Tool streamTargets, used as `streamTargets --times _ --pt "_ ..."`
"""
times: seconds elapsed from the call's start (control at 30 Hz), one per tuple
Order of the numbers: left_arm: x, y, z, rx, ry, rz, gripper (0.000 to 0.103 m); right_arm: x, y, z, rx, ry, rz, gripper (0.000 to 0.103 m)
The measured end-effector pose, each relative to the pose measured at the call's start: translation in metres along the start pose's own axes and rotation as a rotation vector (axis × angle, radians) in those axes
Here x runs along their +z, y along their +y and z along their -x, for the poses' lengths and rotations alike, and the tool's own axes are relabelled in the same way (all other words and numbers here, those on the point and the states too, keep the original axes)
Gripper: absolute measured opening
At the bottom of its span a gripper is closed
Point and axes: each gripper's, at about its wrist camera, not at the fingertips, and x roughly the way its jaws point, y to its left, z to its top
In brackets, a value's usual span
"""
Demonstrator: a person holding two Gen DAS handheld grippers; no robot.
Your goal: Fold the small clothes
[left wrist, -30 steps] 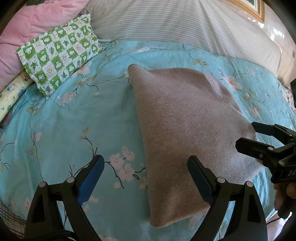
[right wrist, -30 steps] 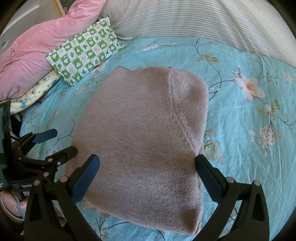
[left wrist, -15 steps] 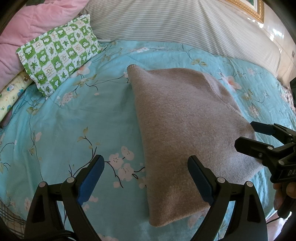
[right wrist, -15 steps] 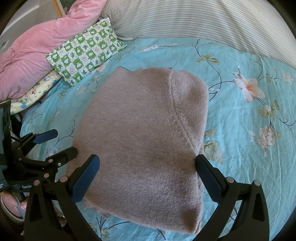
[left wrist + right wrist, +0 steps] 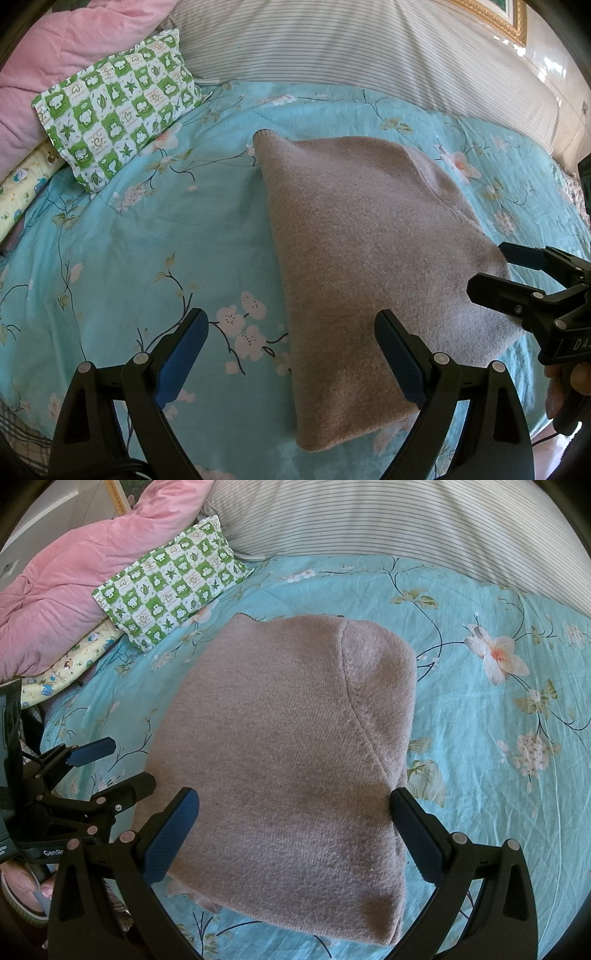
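Note:
A folded beige knit sweater [image 5: 369, 251] [image 5: 295, 746] lies flat on the turquoise flowered bed sheet [image 5: 166, 240]. My left gripper [image 5: 291, 354] is open at the sweater's near left edge, one finger over the sheet and one over the knit. My right gripper [image 5: 295, 834] is open above the sweater's near edge, straddling its width. Neither holds anything. The right gripper [image 5: 517, 273] also shows at the right of the left wrist view, and the left gripper [image 5: 110, 764] at the left of the right wrist view.
A green-and-white checked pillow [image 5: 114, 110] and a pink quilt [image 5: 55, 590] lie at the back left. A striped bolster [image 5: 351, 48] runs along the head of the bed. A hand [image 5: 569, 384] holds the right gripper's handle.
Almost nothing has moved; the sweater lies the same and both grippers stay open in place.

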Motion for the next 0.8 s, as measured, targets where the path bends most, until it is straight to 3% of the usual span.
streamTargets --times 0.8 --pt "0.0001 -0.0010 0.0006 -0.001 -0.002 0.002 0.092 0.0006 0.0006 0.0010 0.002 -0.001 -0.001 0.102"
